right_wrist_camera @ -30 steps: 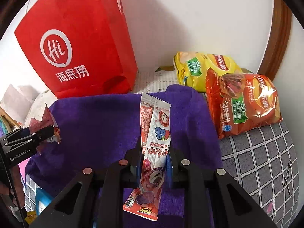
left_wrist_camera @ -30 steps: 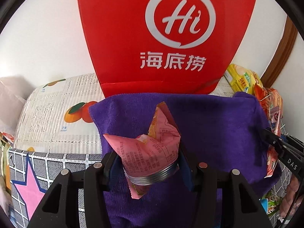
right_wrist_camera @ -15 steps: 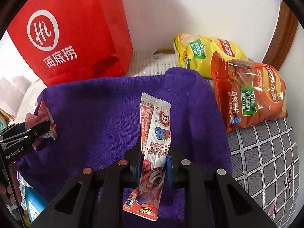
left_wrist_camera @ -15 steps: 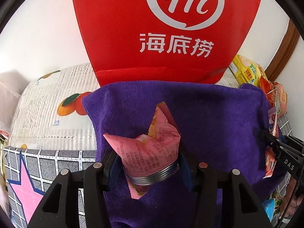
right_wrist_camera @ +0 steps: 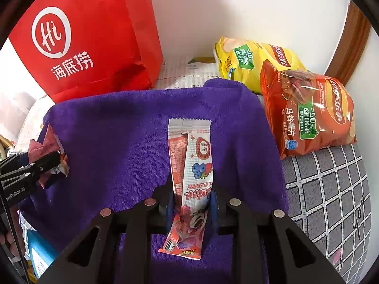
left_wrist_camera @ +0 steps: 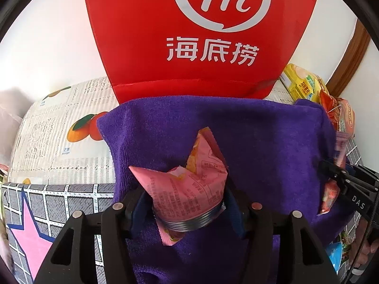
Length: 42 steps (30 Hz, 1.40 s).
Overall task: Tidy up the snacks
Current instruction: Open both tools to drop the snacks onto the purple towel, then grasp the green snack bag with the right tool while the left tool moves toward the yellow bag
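Both grippers have crept closer to the red bag [left_wrist_camera: 201, 35] over the purple towel [left_wrist_camera: 260, 130], left gripper [left_wrist_camera: 187, 203] jaws clamped on the pink packet [left_wrist_camera: 189, 189], right gripper [right_wrist_camera: 190, 203] jaws pinching the berry stick snack [right_wrist_camera: 196, 177], so drop-off looks close.

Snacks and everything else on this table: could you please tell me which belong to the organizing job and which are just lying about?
In the job:
- pink packet, held in the left tongs
- berry bar, held in the right tongs
- yellow chips
- orange chips

Lying about:
- purple towel
- red bag
- tablecloth
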Motion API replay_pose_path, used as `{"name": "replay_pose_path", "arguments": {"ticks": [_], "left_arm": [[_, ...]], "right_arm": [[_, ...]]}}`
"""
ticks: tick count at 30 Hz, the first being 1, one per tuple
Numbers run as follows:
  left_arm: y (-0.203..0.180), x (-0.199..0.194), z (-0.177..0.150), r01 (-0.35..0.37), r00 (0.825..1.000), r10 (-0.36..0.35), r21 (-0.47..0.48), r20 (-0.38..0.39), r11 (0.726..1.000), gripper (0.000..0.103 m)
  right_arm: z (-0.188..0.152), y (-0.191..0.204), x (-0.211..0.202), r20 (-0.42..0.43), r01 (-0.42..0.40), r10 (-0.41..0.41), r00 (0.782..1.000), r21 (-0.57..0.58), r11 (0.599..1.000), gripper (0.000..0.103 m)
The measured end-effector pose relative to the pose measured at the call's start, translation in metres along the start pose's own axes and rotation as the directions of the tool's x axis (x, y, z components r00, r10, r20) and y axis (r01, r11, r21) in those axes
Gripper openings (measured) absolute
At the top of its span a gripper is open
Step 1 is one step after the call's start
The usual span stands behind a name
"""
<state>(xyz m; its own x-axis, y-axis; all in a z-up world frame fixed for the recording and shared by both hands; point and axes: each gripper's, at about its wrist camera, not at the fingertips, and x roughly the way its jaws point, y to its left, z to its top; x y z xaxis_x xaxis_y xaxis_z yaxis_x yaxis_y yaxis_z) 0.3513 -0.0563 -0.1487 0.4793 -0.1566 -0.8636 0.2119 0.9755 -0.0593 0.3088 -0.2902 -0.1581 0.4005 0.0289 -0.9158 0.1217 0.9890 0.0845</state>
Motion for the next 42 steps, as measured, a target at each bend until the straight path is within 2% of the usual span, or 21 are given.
{"name": "replay_pose_path", "arguments": {"ticks": [1,2,4,15,21,25,33,39,42], "left_arm": [[0.0,-0.002,0.0,0.0,1.0,0.0,-0.001,0.007,1.0,0.063],[-0.001,-0.005,0.0,0.001,1.0,-0.001,-0.001,0.017,1.0,0.069],[-0.001,-0.011,0.001,0.005,0.999,-0.005,-0.003,0.041,1.0,0.072],[0.007,-0.066,-0.007,0.004,0.994,-0.003,-0.011,0.109,1.0,0.073],[0.014,-0.103,-0.023,-0.015,0.989,0.019,-0.029,0.147,0.999,0.073],[0.014,-0.122,-0.039,-0.028,0.985,0.034,-0.042,0.167,0.999,0.073],[0.018,-0.157,-0.076,-0.045,0.979,0.054,-0.047,0.197,0.998,0.073],[0.029,-0.166,-0.102,-0.048,0.978,0.062,-0.073,0.2,0.996,0.073],[0.037,-0.165,-0.113,-0.073,0.978,0.088,-0.087,0.187,0.994,0.073]], "right_arm": [[0.0,0.0,-0.002,-0.001,-0.004,0.004,1.0,0.002,1.0,0.031],[0.0,0.0,-0.003,-0.001,-0.008,0.009,1.0,0.004,1.0,0.041],[-0.001,-0.001,-0.011,0.009,-0.022,0.022,1.0,0.014,1.0,0.052],[-0.008,0.004,-0.077,0.12,-0.031,0.027,0.992,0.027,0.999,0.053],[-0.029,-0.004,-0.118,0.186,0.01,-0.02,0.982,0.056,0.998,0.053],[-0.052,-0.013,-0.139,0.217,0.066,-0.079,0.973,0.066,0.996,0.053],[-0.1,-0.036,-0.15,0.153,0.022,-0.038,0.987,0.104,0.994,0.053],[-0.136,-0.039,-0.134,0.098,0.009,-0.019,0.995,0.102,0.995,0.053],[-0.149,-0.036,-0.12,0.072,-0.002,-0.006,0.997,0.106,0.994,0.053]]}}
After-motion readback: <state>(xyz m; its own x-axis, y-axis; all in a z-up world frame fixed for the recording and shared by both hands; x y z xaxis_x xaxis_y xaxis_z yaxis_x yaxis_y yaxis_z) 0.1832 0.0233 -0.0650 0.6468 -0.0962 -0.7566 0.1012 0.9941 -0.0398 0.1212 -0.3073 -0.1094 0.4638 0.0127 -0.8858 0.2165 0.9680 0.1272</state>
